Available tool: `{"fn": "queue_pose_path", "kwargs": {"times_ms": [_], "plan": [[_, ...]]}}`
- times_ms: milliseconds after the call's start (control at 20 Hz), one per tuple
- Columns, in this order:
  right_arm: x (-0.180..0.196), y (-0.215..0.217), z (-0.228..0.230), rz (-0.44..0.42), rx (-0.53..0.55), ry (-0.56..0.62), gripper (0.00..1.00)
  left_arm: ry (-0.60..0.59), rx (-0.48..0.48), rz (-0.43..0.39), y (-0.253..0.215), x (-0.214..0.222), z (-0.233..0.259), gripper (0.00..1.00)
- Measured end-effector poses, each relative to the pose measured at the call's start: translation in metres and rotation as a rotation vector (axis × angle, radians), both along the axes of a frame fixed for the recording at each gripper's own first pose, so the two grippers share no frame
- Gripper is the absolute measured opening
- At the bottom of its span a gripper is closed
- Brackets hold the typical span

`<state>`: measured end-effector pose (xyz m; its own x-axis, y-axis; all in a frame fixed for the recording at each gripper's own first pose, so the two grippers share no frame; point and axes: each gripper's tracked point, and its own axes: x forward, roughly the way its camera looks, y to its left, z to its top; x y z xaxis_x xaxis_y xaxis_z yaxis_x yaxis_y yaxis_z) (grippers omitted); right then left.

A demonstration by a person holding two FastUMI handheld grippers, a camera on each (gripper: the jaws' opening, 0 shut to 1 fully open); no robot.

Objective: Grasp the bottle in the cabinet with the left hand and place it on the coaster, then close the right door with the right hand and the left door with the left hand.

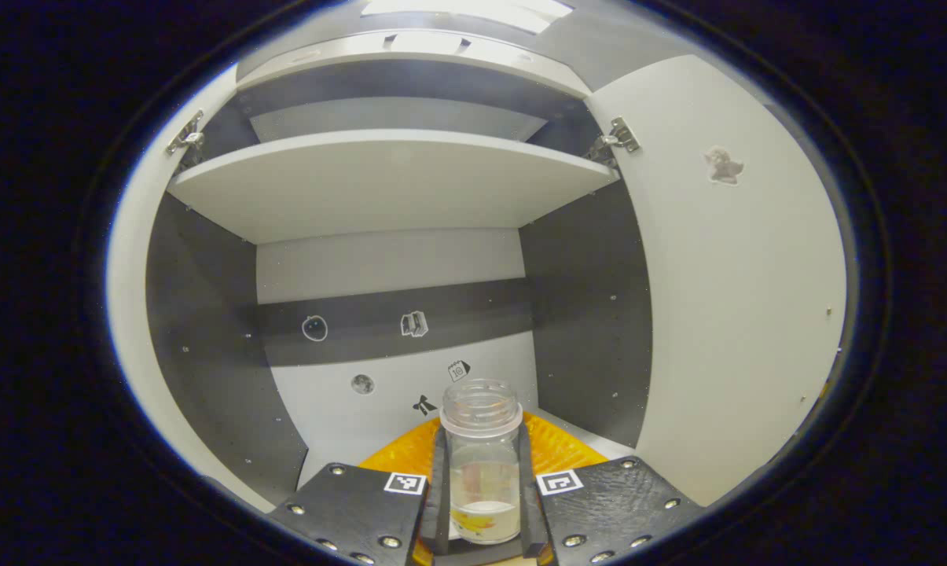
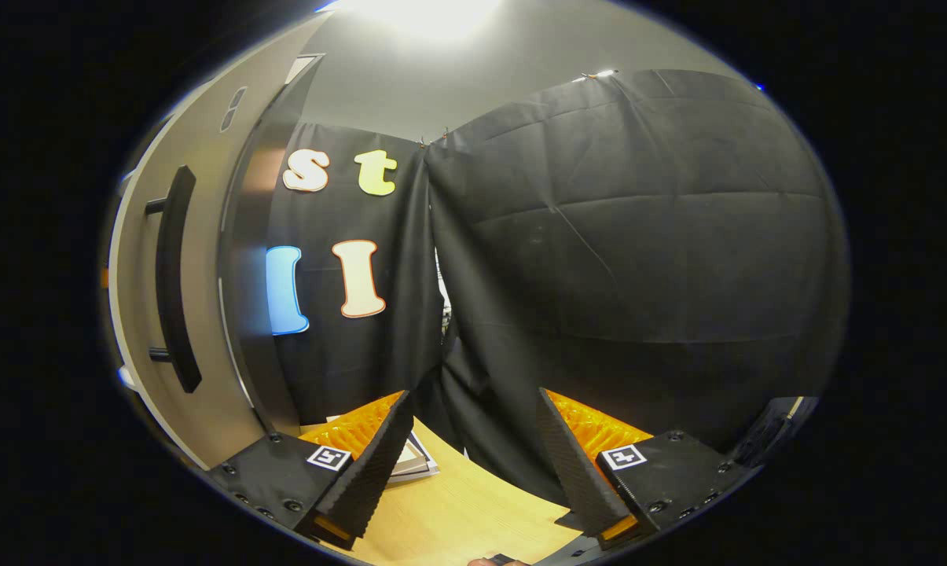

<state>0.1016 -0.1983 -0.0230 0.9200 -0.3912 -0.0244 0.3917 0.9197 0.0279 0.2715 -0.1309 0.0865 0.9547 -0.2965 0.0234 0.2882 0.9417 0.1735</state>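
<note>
Clear lidless glass bottle (image 1: 482, 464), upright, clamped between left gripper (image 1: 482, 503) fingers inside grey cabinet (image 1: 591, 314); withdraw level; right gripper (image 2: 473, 472) open, idle.

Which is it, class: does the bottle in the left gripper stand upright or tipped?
Upright. The bottle stands vertical between the left gripper fingers, open mouth on top, inside the cabinet.
</note>
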Motion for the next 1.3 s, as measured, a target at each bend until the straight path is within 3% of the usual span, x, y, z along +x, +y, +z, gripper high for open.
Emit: {"fn": "queue_pose_path", "kwargs": {"times_ms": [100, 150, 200, 250, 700, 750, 800, 950, 1100, 1150, 1250, 1300], "plan": [[-0.004, 0.007, 0.001, 0.013, 0.000, -0.001, 0.97, 0.005, -0.008, -0.011, 0.004, -0.020, 0.003, 0.36], [-0.007, 0.011, 0.002, 0.019, 0.000, -0.001, 0.96, 0.009, -0.016, -0.015, 0.006, -0.031, 0.003, 0.29], [-0.009, 0.014, 0.002, 0.026, -0.002, 0.000, 0.96, 0.014, -0.023, -0.017, 0.010, -0.041, 0.002, 0.29], [-0.012, 0.017, 0.003, 0.031, -0.006, 0.002, 0.97, 0.020, -0.033, -0.022, 0.012, -0.051, -0.001, 0.36], [-0.034, 0.033, 0.010, 0.055, -0.020, 0.003, 0.96, 0.070, -0.094, -0.036, 0.034, -0.116, -0.071, 0.29], [-0.037, 0.034, 0.009, 0.055, -0.018, 0.006, 0.99, 0.069, -0.089, -0.037, 0.034, -0.119, -0.082, 0.43], [-0.038, 0.034, 0.008, 0.051, -0.017, 0.008, 0.99, 0.074, -0.083, -0.035, 0.035, -0.121, -0.094, 0.29], [-0.046, 0.036, 0.007, 0.043, -0.008, 0.007, 0.96, 0.081, -0.090, -0.061, 0.030, -0.131, -0.130, 0.43], [-0.055, 0.039, 0.005, 0.038, -0.020, 0.011, 0.96, 0.103, -0.098, -0.103, 0.019, -0.143, -0.172, 0.29], [-0.058, 0.041, 0.004, 0.040, -0.022, 0.013, 0.96, 0.112, -0.101, -0.117, 0.015, -0.146, -0.186, 0.29], [-0.064, 0.046, 0.001, 0.044, -0.023, 0.021, 0.97, 0.129, -0.106, -0.141, 0.005, -0.150, -0.214, 0.44], [-0.066, 0.047, -0.001, 0.047, -0.025, 0.028, 0.99, 0.140, -0.113, -0.154, 0.000, -0.153, -0.229, 0.44]]}}
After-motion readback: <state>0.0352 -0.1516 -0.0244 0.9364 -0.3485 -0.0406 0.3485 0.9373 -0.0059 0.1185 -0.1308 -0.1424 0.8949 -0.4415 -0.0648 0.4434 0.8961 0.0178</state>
